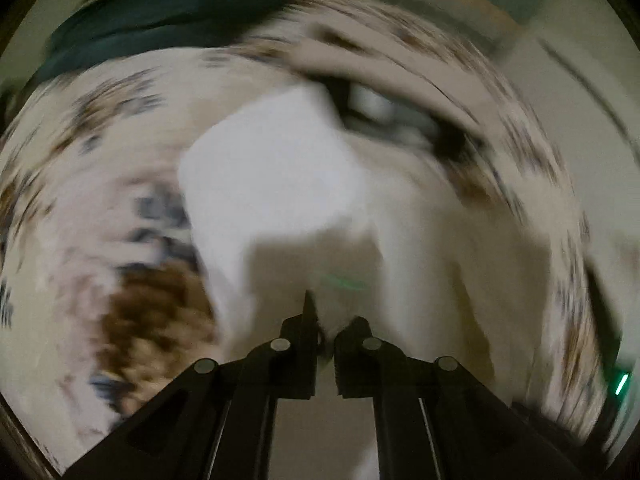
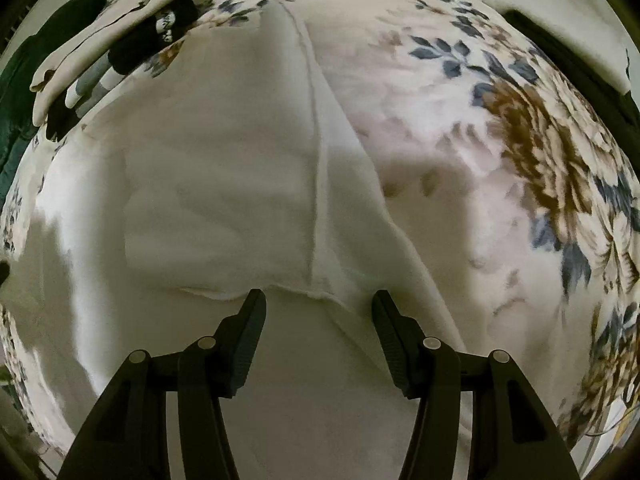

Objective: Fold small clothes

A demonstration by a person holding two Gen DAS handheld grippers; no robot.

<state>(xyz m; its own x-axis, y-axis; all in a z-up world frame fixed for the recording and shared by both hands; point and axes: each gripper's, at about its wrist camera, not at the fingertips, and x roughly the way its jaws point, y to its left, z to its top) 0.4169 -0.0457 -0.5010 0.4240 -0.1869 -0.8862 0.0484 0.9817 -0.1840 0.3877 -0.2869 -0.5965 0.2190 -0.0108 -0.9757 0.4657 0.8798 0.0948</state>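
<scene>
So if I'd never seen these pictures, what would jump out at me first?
Probably the white garment, spread across the middle of the right wrist view on a floral bedspread with big brown and blue flowers. The right gripper hangs open over its hem. In the blurred left wrist view, the left gripper is pinched shut on a fold of the same white cloth, with a dark green item at the top left.

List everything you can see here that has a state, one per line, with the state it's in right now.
Left tool: shut on the white garment, view blurred.
Right tool: open, fingers either side of a hem, not gripping.
White garment: partly folded, one layer over another, seam running up it.
Floral bedspread: spread flat under the garment.
Pile of other clothes: lying unsorted at the far left.
</scene>
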